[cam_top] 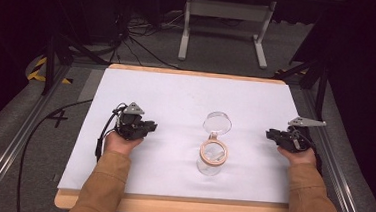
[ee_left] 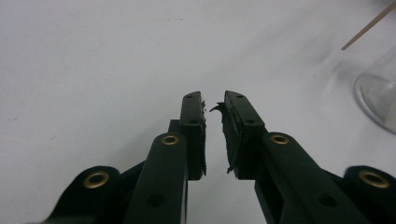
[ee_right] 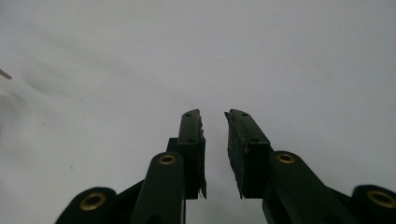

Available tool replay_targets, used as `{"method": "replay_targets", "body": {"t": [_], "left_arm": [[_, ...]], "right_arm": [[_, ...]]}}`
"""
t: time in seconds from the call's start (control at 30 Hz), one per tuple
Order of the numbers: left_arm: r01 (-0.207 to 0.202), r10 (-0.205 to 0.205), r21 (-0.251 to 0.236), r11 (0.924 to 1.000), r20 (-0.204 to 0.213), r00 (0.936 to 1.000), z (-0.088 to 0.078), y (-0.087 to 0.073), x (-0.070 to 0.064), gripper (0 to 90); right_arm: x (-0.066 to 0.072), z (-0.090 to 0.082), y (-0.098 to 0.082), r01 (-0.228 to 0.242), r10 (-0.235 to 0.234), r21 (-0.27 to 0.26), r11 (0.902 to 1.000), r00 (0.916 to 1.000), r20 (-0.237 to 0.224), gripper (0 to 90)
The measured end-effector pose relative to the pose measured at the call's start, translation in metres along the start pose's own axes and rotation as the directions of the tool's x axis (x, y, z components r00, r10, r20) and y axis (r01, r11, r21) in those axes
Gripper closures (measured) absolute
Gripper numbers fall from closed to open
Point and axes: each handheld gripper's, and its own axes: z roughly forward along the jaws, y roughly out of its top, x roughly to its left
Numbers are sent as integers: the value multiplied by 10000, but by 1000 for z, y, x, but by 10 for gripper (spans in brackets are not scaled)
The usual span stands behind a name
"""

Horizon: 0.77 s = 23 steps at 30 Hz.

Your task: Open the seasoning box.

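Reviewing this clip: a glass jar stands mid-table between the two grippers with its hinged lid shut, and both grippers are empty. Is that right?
Not quite. The glass jar stands between the left gripper and the right gripper, both empty, but its hinged lid is swung open behind the jar, not shut. The high view shows this.

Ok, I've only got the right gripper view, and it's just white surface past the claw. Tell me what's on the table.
Observer: A clear glass jar stands upright on the white sheet, about midway across it and nearer the person's edge.
Operator: Give me the lid's state.
Observer: Its hinged lid is swung open, towards the far side of the jar.
Operator: Now report the left claw.
Observer: The left claw sits low over the sheet to the left of the jar, pointing towards it. Its jaws are slightly apart and hold nothing.
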Motion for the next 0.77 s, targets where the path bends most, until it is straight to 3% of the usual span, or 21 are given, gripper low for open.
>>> {"method": "replay_targets", "body": {"t": [0.2,0.57,0.77], "left_arm": [[-112,115,405,9991,-80,9999,7,-3,1,776],[-113,117,489,9987,-77,9999,11,-4,0,764],[-57,56,349,9994,33,10000,10,-2,0,754]], "right_arm": [[1,9,-5,1,1,396,9992,10000,-75,745],[6,21,-13,133,-111,864,9962,9996,-255,730],[6,18,-12,99,-77,618,9980,9993,-363,723]]}}
